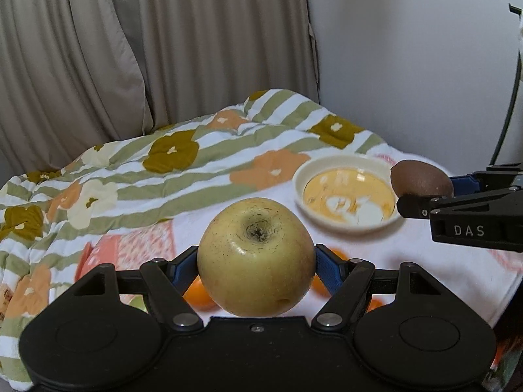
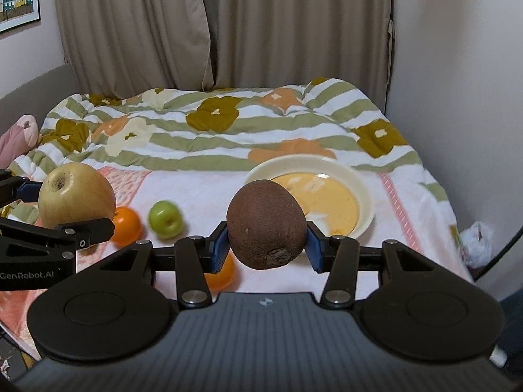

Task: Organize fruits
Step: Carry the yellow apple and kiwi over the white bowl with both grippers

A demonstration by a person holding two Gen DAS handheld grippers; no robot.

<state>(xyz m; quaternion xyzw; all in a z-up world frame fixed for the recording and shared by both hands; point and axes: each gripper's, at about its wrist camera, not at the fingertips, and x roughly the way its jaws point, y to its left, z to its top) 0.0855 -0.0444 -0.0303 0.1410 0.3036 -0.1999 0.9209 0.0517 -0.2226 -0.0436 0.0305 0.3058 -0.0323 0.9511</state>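
Holding a big yellow-green apple point(image 1: 256, 256) up off the bed in the left gripper point(image 1: 256, 261), blue pads point(image 1: 325, 266) pressed on both sides, stem dimple facing up. Same deal on the right gripper point(image 2: 266, 243): clamped on a fuzzy brown oval kiwi point(image 2: 266, 223), pads snug on either side, also lifted clear of the white-and-pink towel point(image 2: 202, 192). Both fruits in the air, side by side but well apart, apple left, kiwi right. Sitting on the towel toward its far right edge: a shallow cream round dish with a yellow inside point(image 2: 366, 196), nothing visible in it. Still lying on the towel near its left side: a small green apple point(image 2: 165, 219) and a round orange point(image 2: 126, 225) just beside it, plus another orange point(image 2: 224, 272) half hidden under the right gripper's fingers. Floral green-striped quilt point(image 2: 228, 130) bunched up along the far edge of the bed, beige curtains point(image 2: 196, 32) behind it
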